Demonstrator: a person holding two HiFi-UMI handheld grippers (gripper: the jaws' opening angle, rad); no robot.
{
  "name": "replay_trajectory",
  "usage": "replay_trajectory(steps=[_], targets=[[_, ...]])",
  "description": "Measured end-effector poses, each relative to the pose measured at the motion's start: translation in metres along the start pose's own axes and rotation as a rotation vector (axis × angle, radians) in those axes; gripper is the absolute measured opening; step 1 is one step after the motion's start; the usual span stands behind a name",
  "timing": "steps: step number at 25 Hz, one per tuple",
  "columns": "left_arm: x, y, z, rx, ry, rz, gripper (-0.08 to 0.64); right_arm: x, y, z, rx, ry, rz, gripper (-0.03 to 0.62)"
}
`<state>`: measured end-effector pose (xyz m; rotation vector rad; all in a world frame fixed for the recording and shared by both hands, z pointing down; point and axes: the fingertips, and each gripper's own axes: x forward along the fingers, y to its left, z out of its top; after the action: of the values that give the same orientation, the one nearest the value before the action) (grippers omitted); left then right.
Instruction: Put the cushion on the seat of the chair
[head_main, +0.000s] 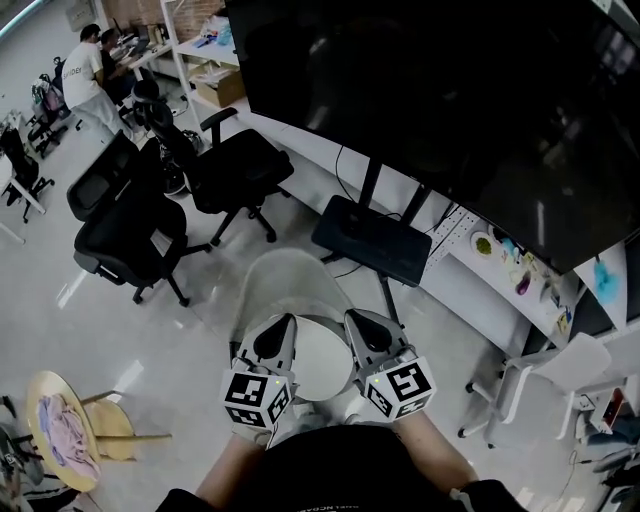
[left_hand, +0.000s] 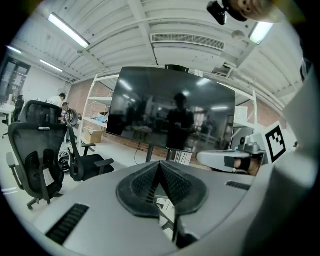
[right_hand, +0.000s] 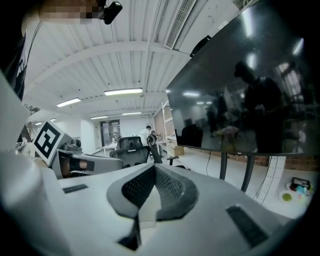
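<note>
A pale chair (head_main: 285, 285) with a curved, see-through back stands on the floor right in front of me. A white round pad (head_main: 322, 360), which looks like the cushion, lies on its seat. In the head view my left gripper (head_main: 283, 322) and right gripper (head_main: 358, 318) hover side by side above that pad, one at each edge, pointing away from me. Both are shut, pads meeting at the tips in the left gripper view (left_hand: 160, 164) and the right gripper view (right_hand: 154, 167), with nothing between them. White shows through the gap under the right pads.
A big dark screen (head_main: 450, 110) on a black stand (head_main: 372, 238) stands just beyond the chair. Black office chairs (head_main: 235, 165) stand at the left. A round wooden stool (head_main: 40, 400) with pink cloth (head_main: 62, 435) is at the lower left. People sit at desks far left (head_main: 85, 65).
</note>
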<state>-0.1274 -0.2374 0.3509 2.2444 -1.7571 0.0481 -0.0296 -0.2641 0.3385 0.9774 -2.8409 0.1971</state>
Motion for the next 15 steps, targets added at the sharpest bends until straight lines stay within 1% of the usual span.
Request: replay_trajectory(steps=[6, 15], targets=[[-0.013, -0.002, 0.014, 0.025, -0.035, 0.044, 0.012, 0.001, 0.005, 0.011, -0.020, -0.025, 0.052, 0.007], [-0.023, -0.009, 0.019, 0.024, -0.065, 0.089, 0.012, -0.005, 0.006, 0.023, -0.039, -0.051, 0.096, 0.008]])
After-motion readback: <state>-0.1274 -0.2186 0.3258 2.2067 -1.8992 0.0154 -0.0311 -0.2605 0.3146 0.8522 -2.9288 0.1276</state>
